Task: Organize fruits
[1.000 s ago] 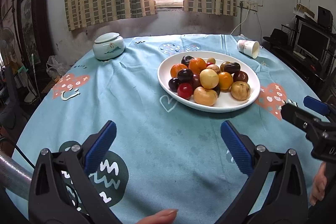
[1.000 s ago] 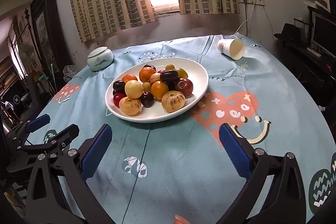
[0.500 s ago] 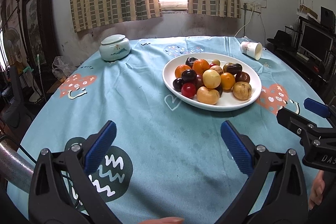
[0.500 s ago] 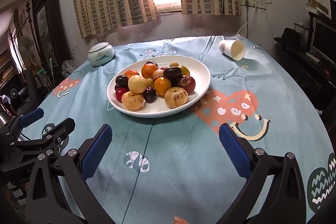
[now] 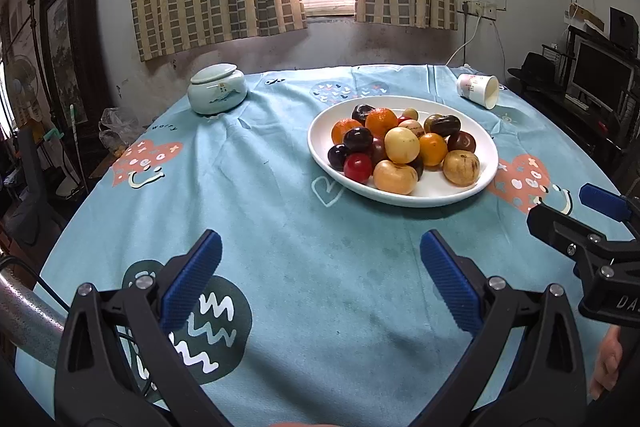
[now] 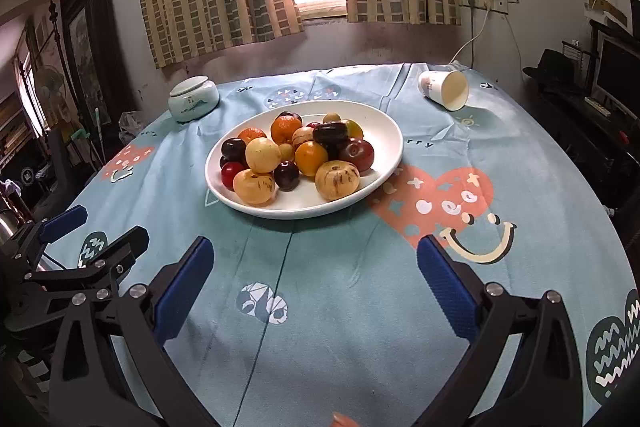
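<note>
A white oval plate [image 5: 486, 183] [image 6: 390, 135] holds a heap of several fruits: oranges [image 5: 381, 122] [image 6: 311, 158], dark plums [image 5: 357, 139] [image 6: 233, 149], yellow-brown round fruits [image 5: 395, 177] [image 6: 337, 181] and a red one [image 5: 357, 167]. My left gripper [image 5: 320, 277] is open and empty, above the blue tablecloth short of the plate. My right gripper [image 6: 314, 279] is open and empty, also short of the plate. Each gripper shows at the edge of the other's view.
A pale lidded ceramic jar [image 5: 216, 89] [image 6: 193, 99] stands at the back left. A paper cup [image 5: 478, 90] [image 6: 444, 89] lies on its side at the back right. A dark cabinet with a monitor [image 5: 600, 79] stands to the right.
Both grippers have drawn back and risen slightly, so the plate sits a little farther off. Jaws stay open. No fruit has moved.
</note>
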{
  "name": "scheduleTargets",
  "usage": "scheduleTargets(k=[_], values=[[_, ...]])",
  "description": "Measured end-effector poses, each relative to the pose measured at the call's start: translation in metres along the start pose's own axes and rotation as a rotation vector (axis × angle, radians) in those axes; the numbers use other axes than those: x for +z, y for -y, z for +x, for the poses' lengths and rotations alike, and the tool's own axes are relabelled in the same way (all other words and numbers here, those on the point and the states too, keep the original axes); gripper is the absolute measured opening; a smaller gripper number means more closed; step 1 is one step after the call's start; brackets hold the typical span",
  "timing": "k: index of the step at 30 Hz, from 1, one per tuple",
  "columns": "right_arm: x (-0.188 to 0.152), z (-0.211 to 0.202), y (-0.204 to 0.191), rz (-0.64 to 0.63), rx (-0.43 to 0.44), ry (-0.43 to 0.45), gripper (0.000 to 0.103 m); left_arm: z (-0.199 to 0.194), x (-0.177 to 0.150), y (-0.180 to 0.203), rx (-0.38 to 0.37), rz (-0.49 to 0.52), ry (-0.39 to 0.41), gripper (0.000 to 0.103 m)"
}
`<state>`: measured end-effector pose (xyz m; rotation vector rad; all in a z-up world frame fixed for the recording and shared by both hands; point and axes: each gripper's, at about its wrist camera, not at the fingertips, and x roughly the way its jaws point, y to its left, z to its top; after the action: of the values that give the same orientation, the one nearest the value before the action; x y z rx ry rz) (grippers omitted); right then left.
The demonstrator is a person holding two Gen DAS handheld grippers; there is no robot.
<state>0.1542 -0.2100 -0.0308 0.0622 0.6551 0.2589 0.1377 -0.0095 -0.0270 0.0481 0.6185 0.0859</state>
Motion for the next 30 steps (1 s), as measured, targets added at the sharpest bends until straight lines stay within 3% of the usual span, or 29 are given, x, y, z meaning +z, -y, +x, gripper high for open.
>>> scheduleTargets(k=[6, 30], values=[[0.0001, -0.0004, 0.0001, 0.000, 0.001, 0.001, 0.102, -0.0042, -0.0016, 0.0019, 0.015, 0.012, 0.032, 0.101], [0.0000, -0.0012, 0.0002, 0.000, 0.003, 0.003, 0.102, -0.0045, -0.0006, 0.0050, 0.012, 0.020, 0.030, 0.101]])
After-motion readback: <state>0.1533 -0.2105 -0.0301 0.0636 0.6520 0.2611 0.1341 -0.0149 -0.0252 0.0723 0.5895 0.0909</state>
